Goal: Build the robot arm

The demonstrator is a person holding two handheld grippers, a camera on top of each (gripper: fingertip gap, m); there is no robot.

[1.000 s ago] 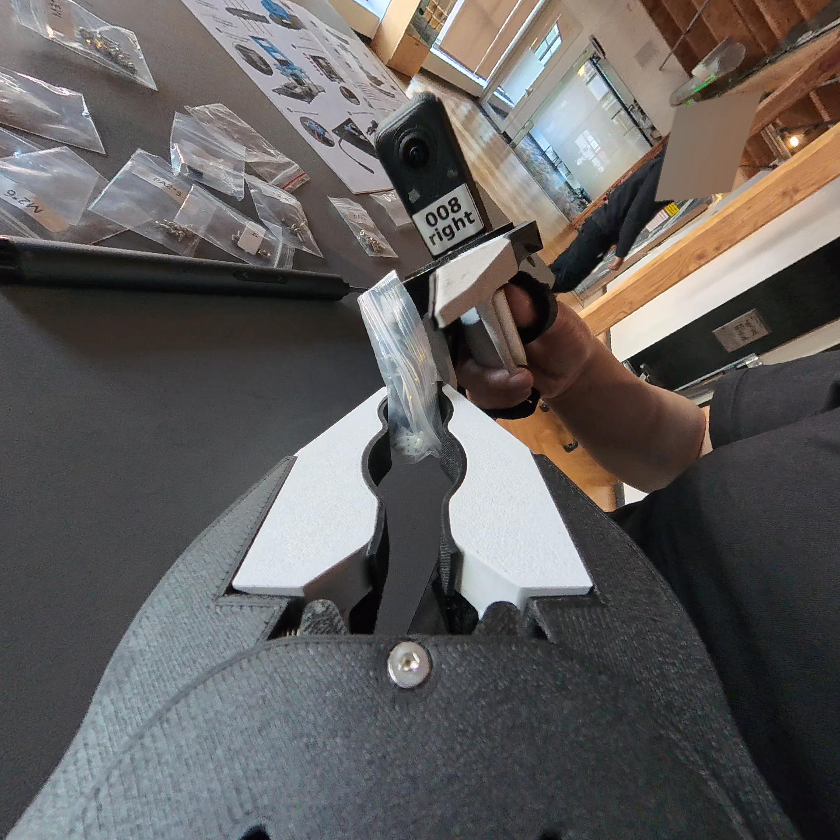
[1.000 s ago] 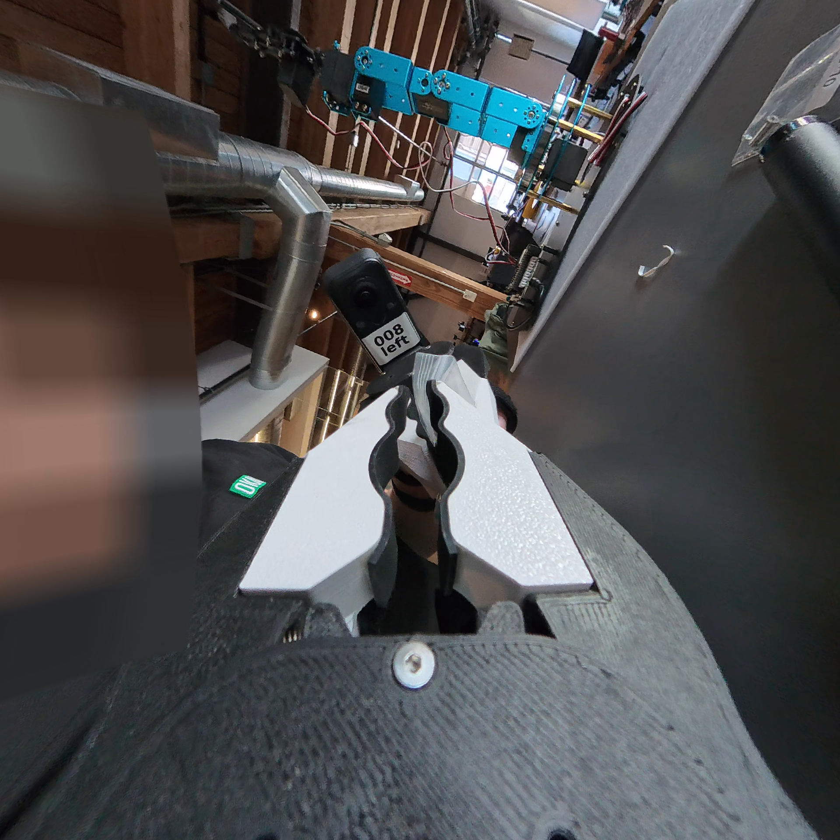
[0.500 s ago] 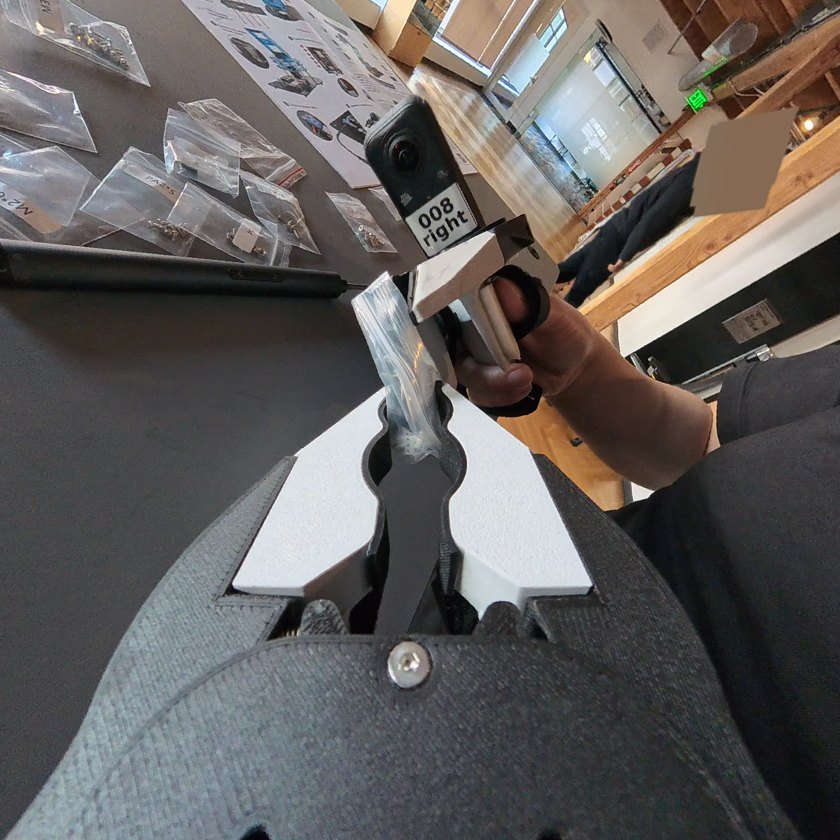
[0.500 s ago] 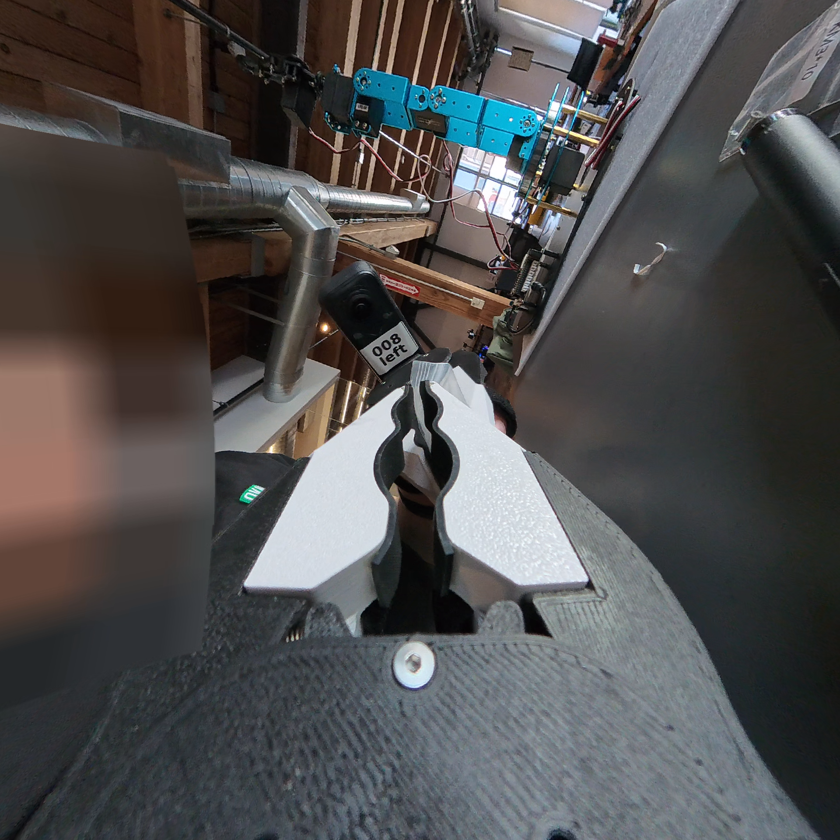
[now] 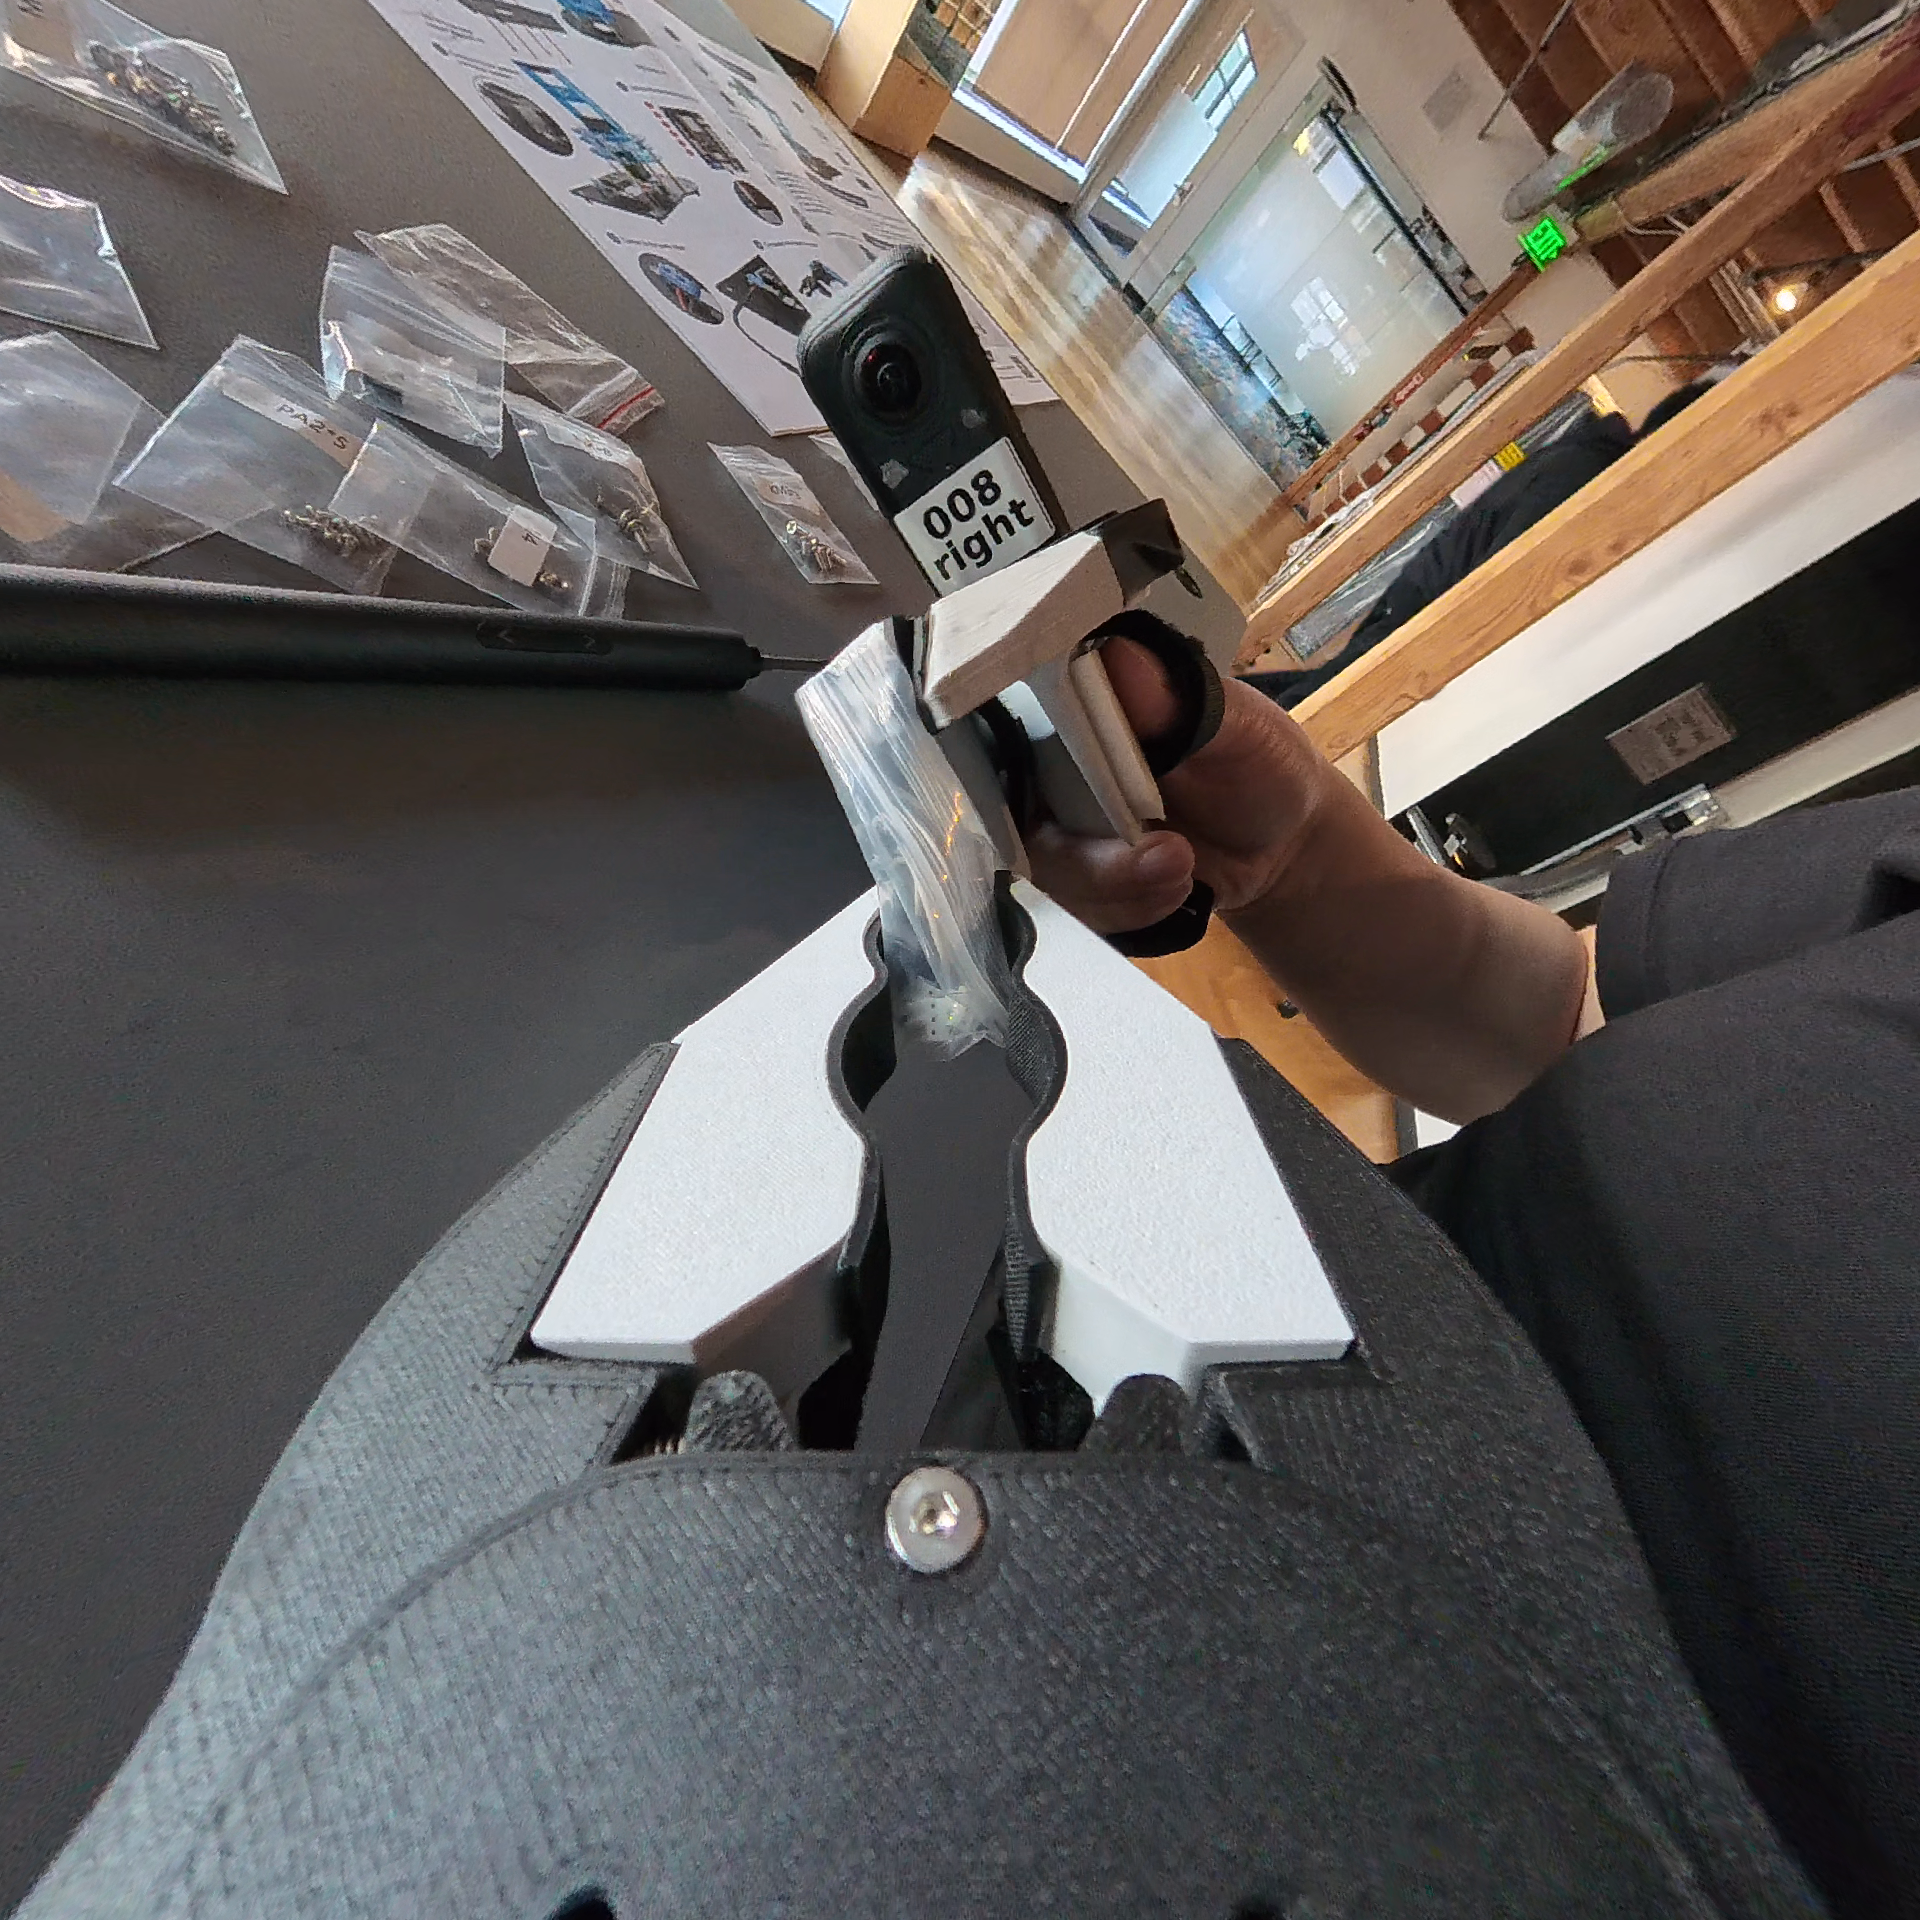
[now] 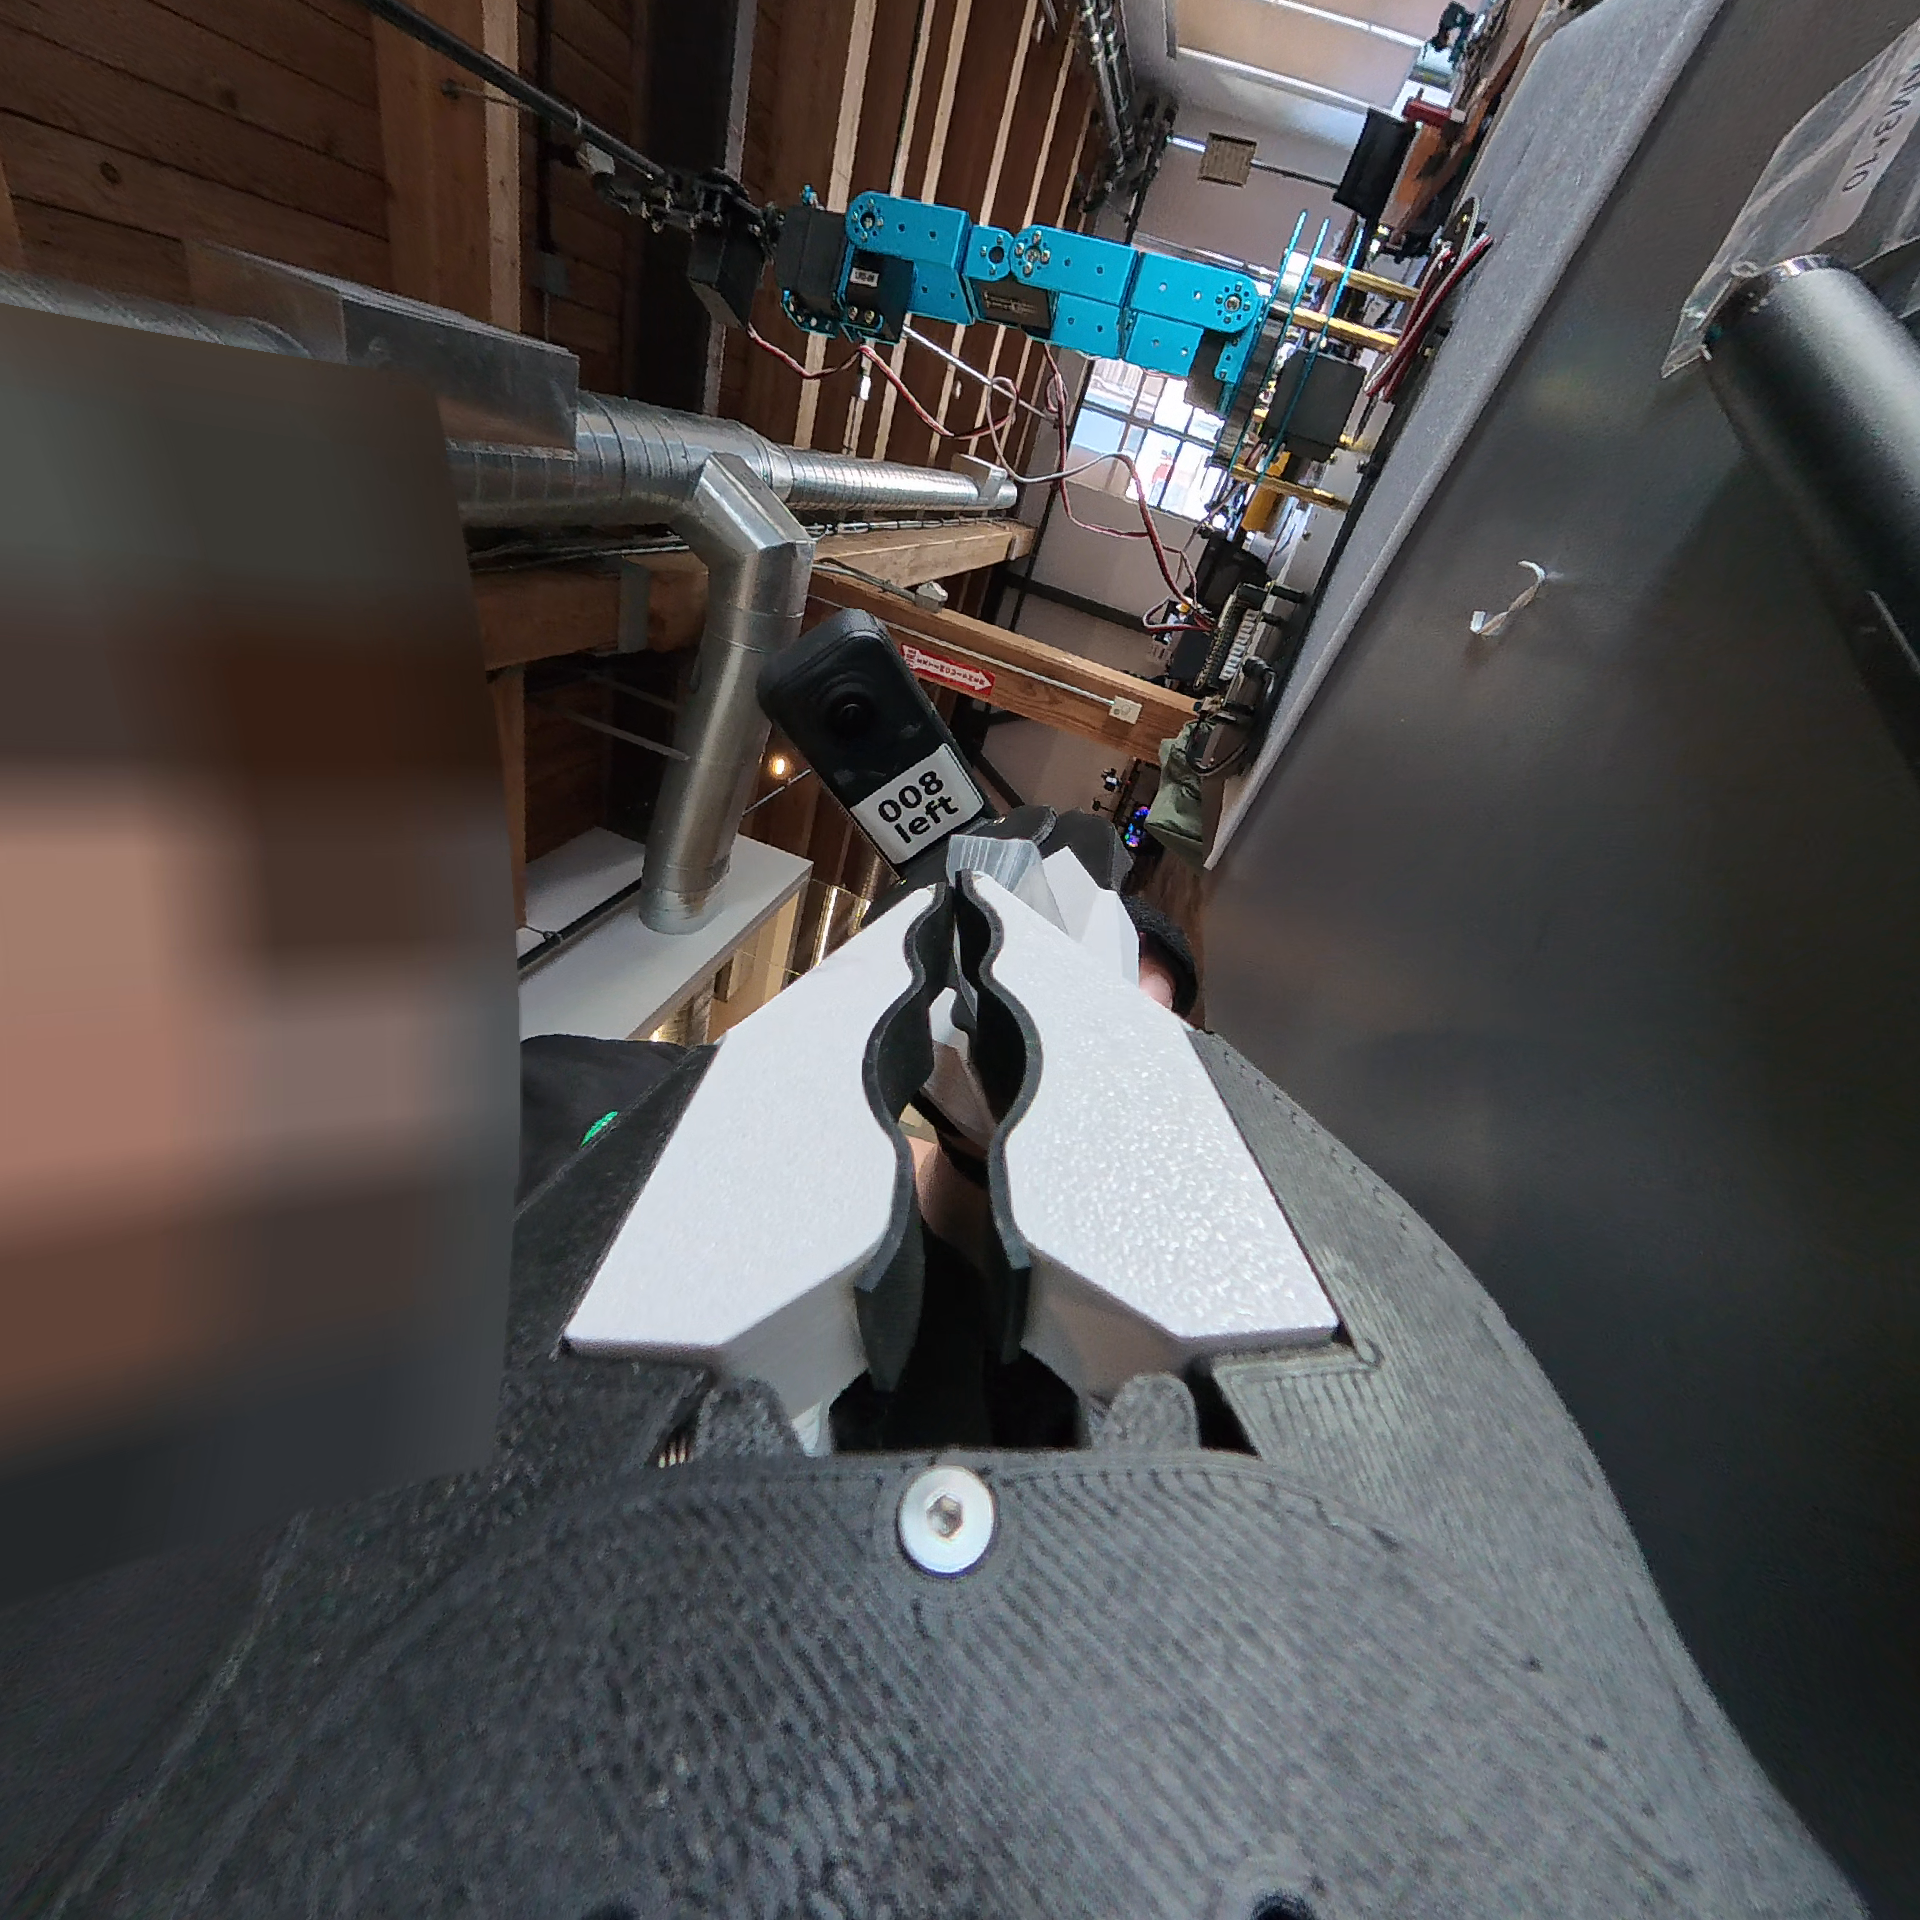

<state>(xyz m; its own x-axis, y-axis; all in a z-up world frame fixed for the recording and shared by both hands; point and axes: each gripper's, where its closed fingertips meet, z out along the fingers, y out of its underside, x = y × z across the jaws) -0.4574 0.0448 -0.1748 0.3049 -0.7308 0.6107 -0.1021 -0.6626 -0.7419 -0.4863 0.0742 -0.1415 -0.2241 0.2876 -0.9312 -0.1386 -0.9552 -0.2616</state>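
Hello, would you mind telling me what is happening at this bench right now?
A person holds two handheld grippers above a dark grey table. Both the left gripper and the right gripper pinch the same small clear plastic bag between them. More clear bags of screws and a black pen-shaped tool lie beyond.

Right claw point(image 6: 954, 914), lower centre: white fingers with black wavy pads nearly closed at the tips. Left claw point(image 6: 1023, 883) just beyond, its black camera point(image 6: 862, 748) bearing a white label. Blue robot arm point(image 6: 1029, 291), upper centre. Silver duct point(image 6: 727, 582), left. Dark bench point(image 6: 1558, 831), right; white scrap point(image 6: 1512, 608) on it.
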